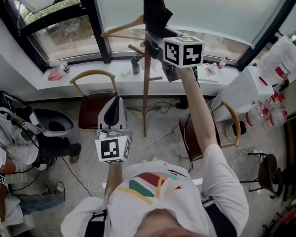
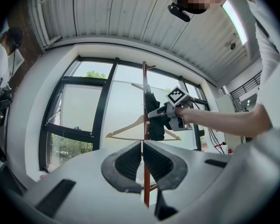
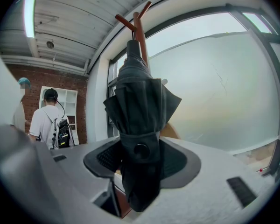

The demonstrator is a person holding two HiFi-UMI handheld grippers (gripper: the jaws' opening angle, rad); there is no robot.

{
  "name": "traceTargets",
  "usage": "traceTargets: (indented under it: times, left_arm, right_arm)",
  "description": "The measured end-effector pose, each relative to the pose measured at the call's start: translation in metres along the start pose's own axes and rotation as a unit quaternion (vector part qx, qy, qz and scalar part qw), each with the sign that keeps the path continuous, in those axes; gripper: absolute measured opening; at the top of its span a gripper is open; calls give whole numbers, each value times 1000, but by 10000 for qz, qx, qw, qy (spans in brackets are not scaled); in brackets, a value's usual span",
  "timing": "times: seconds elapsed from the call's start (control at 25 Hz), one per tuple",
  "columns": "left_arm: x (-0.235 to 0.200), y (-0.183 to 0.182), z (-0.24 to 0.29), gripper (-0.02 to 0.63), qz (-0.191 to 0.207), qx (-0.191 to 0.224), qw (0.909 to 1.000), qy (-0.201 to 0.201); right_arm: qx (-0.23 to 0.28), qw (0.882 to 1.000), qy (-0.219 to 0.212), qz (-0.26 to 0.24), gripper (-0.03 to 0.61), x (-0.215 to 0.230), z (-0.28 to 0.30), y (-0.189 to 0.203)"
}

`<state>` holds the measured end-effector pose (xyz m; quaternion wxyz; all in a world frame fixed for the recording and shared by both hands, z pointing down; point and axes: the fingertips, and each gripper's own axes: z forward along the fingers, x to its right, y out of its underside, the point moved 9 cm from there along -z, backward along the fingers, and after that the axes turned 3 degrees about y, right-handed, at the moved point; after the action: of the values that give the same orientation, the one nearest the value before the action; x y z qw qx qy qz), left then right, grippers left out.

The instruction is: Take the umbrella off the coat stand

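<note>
A folded black umbrella [image 1: 155,11] [image 3: 140,106] hangs from the top pegs of a brown wooden coat stand [image 1: 146,83] [image 3: 139,24]. My right gripper [image 1: 157,41] [image 3: 141,160] is raised to it, and its pads press on the umbrella's strapped lower part from both sides. In the left gripper view the umbrella [image 2: 154,120] shows dark against the window, with the right gripper [image 2: 162,113] on it. My left gripper [image 1: 116,100] [image 2: 141,146] is held low in front of the stand, shut with nothing between its jaws.
A wooden hanger [image 1: 123,26] [image 2: 126,130] hangs on the stand. Two chairs [image 1: 96,100] [image 1: 214,132] flank its base below the window sill [image 1: 103,73]. A person [image 1: 10,147] sits at the left. A table with bottles [image 1: 266,98] stands at the right.
</note>
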<state>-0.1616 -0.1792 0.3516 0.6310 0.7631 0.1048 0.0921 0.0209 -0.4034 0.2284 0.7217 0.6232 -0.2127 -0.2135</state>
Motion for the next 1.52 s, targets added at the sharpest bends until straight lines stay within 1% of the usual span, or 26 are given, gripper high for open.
traceTargets:
  times: [0.28, 0.56, 1.0, 1.32, 1.52]
  left_arm:
    - [1, -1, -2, 11, 6, -6, 10000, 1]
    - [-2, -3, -5, 11, 15, 3, 10000, -56]
    - [0, -9, -8, 11, 11, 29, 10000, -50]
    - [2, -11, -6, 11, 25, 78, 10000, -31]
    - [6, -13, -5, 11, 34, 75, 10000, -2]
  right_arm:
    - [-38, 10000, 61, -3, 212, 0, -1, -1]
    - [12, 10000, 60, -19, 209, -3, -4, -8]
    - [359, 9992, 31, -179, 209, -10, -20, -50]
    - [688, 9974, -89, -173, 209, -12, -31, -82]
    - [999, 9944, -279, -183, 210, -17, -43, -106]
